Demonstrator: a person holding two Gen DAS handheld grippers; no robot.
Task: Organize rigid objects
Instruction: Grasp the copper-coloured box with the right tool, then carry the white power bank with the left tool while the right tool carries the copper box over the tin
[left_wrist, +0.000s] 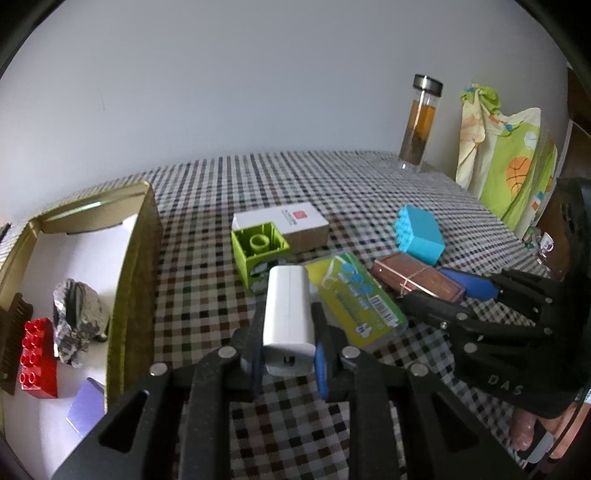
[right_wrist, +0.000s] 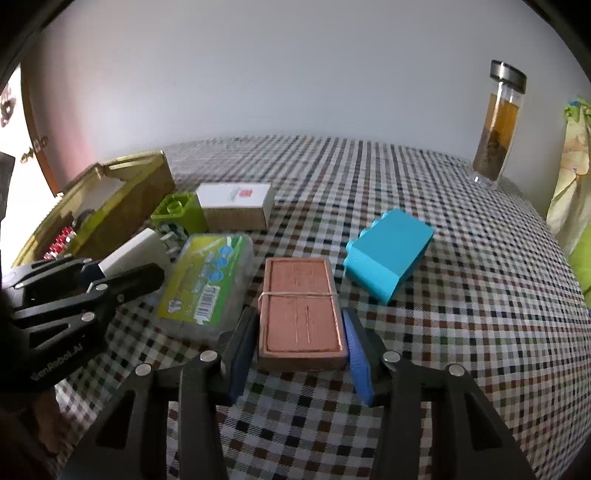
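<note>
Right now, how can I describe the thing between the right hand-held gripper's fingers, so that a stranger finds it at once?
On the checkered tablecloth, look between the green-labelled clear plastic case and the blue toy brick. There lies a flat copper-brown rectangular block. Only it has a thin rubber band around its middle.

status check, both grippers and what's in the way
Left gripper shut on white plastic charger. Right gripper shut on copper-brown flat box. Green-yellow plastic case close between them; gold tray left.
</note>
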